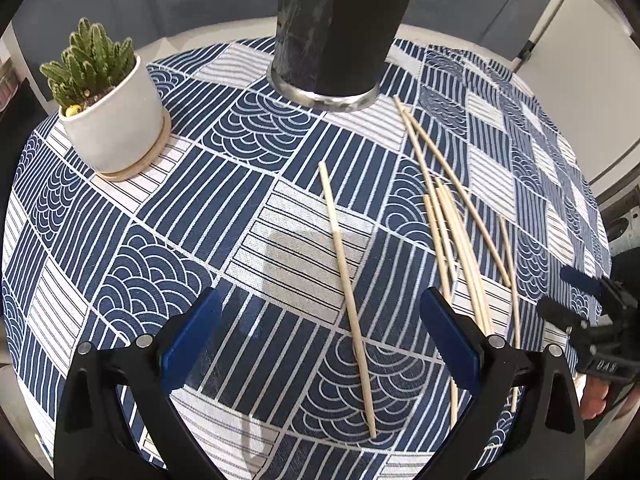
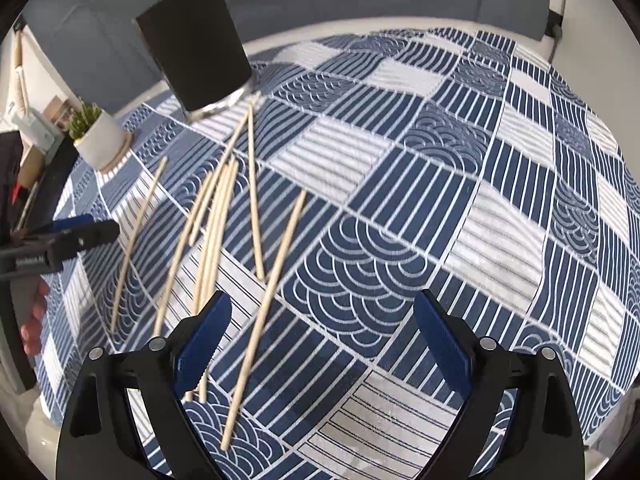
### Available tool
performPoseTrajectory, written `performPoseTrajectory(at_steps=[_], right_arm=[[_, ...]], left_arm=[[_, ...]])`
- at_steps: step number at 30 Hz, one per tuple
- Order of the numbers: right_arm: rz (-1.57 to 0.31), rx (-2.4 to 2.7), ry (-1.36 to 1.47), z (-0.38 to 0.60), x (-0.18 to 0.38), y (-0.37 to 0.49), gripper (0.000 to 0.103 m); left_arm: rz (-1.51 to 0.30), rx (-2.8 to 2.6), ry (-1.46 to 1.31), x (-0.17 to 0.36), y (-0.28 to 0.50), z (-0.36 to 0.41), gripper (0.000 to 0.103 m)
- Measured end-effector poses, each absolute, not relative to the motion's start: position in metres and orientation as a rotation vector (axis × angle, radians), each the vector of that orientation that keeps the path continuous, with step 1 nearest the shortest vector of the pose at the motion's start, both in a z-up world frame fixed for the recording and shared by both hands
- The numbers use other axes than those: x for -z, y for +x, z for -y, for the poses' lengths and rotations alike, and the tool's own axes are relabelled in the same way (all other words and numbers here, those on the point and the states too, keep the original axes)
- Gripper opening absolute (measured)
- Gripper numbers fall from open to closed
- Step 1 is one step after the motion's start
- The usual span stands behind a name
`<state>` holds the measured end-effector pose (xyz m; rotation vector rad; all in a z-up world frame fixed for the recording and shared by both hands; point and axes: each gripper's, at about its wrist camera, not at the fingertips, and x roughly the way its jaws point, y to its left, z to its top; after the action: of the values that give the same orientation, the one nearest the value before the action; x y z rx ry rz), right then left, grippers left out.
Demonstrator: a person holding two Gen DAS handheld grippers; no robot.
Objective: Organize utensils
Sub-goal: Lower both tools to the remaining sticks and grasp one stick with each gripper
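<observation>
Seven chopsticks (image 1: 460, 236) lie loose on your blue-and-white patterned tablecloth (image 1: 200, 208), grey wall behind. Left gripper (image 1: 320, 340) spread wide, empty, straddling one chopstick (image 1: 346, 296); right gripper (image 2: 322, 340) likewise, one stick (image 2: 266, 312) between. Long axes run near-to-far toward the black holder (image 1: 336, 28).

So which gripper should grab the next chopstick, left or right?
Left, I'd judge. The lone chopstick lies between the open left gripper fingers, apart from the pile, with the black holder straight ahead. The right gripper, also open, has one stick crossing near its left finger.
</observation>
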<state>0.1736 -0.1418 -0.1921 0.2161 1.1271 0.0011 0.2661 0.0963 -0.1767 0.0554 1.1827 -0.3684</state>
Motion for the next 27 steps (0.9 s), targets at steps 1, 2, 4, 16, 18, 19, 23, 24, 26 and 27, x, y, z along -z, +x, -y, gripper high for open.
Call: performPoseTrajectory(at_steps=[1, 2, 4, 16, 18, 19, 23, 24, 26, 27], right_arm=[[-1.13, 0.0, 0.217, 0.141, 0.193, 0.174, 0.088], [-1.133, 0.0, 0.216, 0.139, 0.195, 0.174, 0.088], [-1.142, 0.001, 0.2, 0.136, 0.198, 0.175, 0.088], [-1.229, 0.058, 0.095, 0.125, 0.207, 0.187, 0.087], [-1.229, 0.084, 0.11, 0.13, 0.204, 0.187, 0.077], [-1.232, 0.094, 0.118, 0.132, 0.203, 0.187, 0.074], [-1.249, 0.146, 0.153, 0.146, 0.198, 0.187, 0.038], [-1.256, 0.152, 0.155, 0.147, 0.197, 0.187, 0.023], [-1.277, 0.161, 0.141, 0.15, 0.197, 0.187, 0.006], [-1.281, 0.162, 0.134, 0.15, 0.197, 0.188, 0.005]], left_arm=[[-1.186, 0.36, 0.053, 0.179, 0.268, -0.096, 0.097], [-1.189, 0.356, 0.05, 0.181, 0.269, -0.096, 0.097], [-1.193, 0.347, 0.059, 0.184, 0.272, -0.093, 0.097], [-1.21, 0.26, 0.214, 0.2, 0.281, -0.08, 0.098], [-1.212, 0.242, 0.201, 0.2, 0.283, -0.081, 0.098], [-1.212, 0.237, 0.196, 0.2, 0.283, -0.081, 0.098], [-1.193, 0.227, 0.186, 0.2, 0.281, -0.085, 0.096], [-1.191, 0.22, 0.181, 0.199, 0.28, -0.088, 0.095], [-1.188, 0.212, 0.176, 0.198, 0.278, -0.09, 0.091], [-1.187, 0.21, 0.172, 0.197, 0.277, -0.092, 0.087]])
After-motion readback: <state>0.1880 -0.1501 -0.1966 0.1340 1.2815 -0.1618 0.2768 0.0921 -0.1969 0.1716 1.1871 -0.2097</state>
